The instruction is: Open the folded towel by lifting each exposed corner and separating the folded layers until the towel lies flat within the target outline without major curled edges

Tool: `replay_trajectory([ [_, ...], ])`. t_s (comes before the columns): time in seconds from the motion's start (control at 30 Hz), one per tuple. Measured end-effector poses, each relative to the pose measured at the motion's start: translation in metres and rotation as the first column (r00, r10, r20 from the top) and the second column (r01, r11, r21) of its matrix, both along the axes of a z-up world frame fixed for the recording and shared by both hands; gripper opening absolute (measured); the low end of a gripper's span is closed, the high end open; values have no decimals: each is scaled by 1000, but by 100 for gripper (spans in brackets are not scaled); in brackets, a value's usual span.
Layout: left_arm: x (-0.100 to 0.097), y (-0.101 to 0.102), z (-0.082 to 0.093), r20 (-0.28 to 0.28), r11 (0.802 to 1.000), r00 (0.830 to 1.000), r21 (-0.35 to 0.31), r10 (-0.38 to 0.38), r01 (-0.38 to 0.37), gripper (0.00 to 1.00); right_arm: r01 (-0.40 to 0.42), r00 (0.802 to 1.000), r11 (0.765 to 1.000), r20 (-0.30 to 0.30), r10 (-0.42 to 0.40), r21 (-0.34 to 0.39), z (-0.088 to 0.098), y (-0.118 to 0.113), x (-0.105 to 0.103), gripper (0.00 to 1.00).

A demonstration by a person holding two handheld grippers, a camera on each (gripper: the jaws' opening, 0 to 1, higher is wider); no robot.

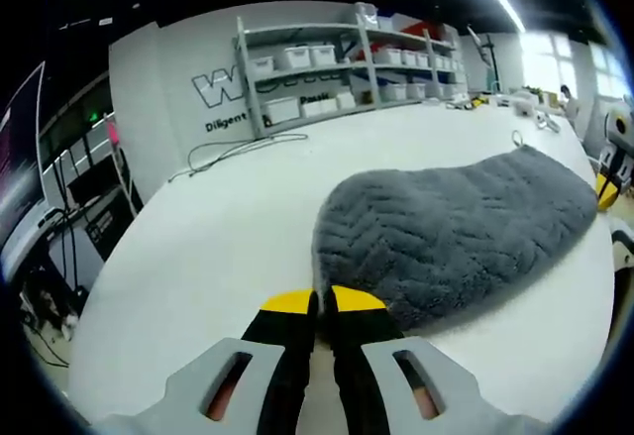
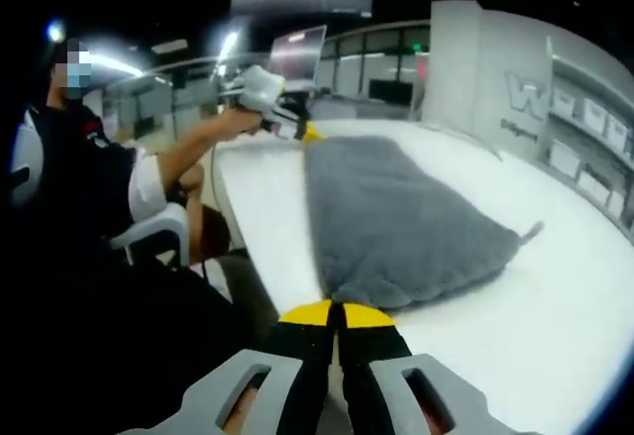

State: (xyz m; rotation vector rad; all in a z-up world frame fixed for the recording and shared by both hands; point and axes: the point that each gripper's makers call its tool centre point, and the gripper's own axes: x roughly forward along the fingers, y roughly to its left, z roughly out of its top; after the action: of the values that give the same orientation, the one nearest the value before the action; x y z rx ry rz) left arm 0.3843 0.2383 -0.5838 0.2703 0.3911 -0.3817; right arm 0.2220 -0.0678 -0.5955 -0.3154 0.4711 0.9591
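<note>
A grey fluffy towel point(image 1: 456, 227) lies spread on the white table point(image 1: 198, 257). My left gripper point(image 1: 322, 301), with yellow-tipped jaws, is shut on the towel's near corner at the bottom of the left gripper view. In the right gripper view the same towel point(image 2: 396, 217) stretches away, and my right gripper point(image 2: 337, 313) is shut on the corner that comes to a point at its tips. The left gripper point(image 2: 307, 133), held in a person's hand, meets the far corner there. The right gripper point(image 1: 604, 192) shows at the towel's far end in the left gripper view.
Shelves with white bins point(image 1: 337, 68) stand behind the table. A cable point(image 1: 238, 148) lies on its far left part. A small loop point(image 2: 533, 229) sticks out of the towel's edge. A seated person point(image 2: 89, 177) is beside the table edge point(image 2: 243, 247).
</note>
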Motion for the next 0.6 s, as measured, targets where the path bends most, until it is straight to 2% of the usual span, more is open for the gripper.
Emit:
replay_trajectory([
  [0.6, 3, -3, 0, 5, 1000, 1000, 20, -9, 9, 5, 7, 1000, 1000, -22, -7, -5, -1, 9, -5, 0],
])
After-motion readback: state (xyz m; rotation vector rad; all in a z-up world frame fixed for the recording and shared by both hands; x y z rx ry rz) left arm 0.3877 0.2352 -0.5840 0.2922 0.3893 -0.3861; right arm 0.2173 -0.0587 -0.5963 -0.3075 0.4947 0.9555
